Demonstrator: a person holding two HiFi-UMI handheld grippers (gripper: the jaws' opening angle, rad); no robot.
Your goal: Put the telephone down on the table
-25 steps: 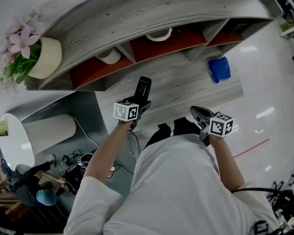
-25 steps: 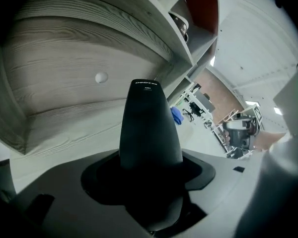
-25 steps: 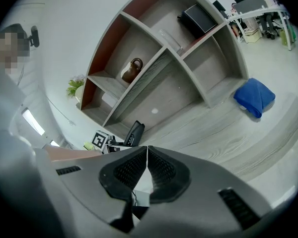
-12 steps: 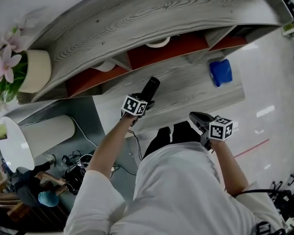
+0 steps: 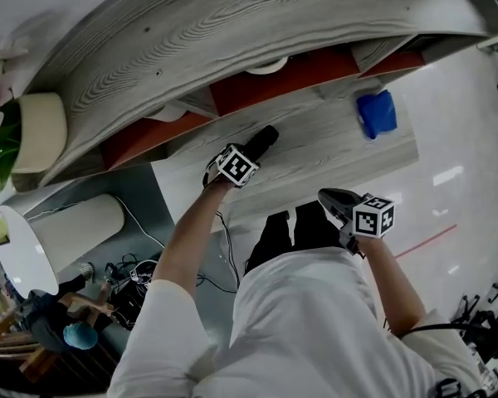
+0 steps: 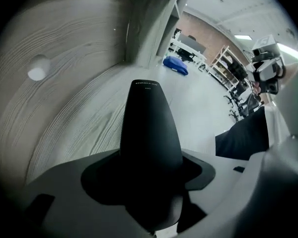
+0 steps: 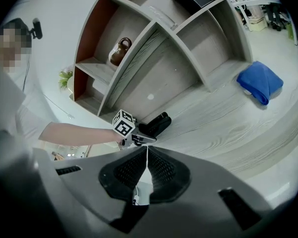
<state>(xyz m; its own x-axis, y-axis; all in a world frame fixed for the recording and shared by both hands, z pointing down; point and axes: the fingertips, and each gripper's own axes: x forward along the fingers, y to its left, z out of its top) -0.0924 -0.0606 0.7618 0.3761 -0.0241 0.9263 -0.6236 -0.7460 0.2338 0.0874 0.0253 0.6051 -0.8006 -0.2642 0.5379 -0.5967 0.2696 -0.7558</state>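
over the left part of the grey wood-grain table [image 5: 332, 152], the left gripper [image 5: 251, 149] holds the black telephone [image 5: 264, 137]. jaws stand fairly wide & are clamped on its lower body. the handset sticks out ahead btwn them, narrow end fwd. the gripper points steeply down. the telephone is low over the tabletop, slanted toward the shelf unit [image 5: 232, 31] at the back; can't tell if its tip touches the wood. the right gripper [image 5: 334, 197] hangs nearer the person, short of the table's front edge, well apart from the telephone. its ribbed pads [image 7: 161, 170] are pressed together w/ nothing btwn them. a blue cloth [image 5: 375, 113] lies at the table's right end, away from both grippers. the shelf unit has red-backed compartments; a brown jug [image 7: 120, 51] stands in an upper one. a plant pot [image 5: 37, 131] w/ pink flowers sits at the unit's left end.
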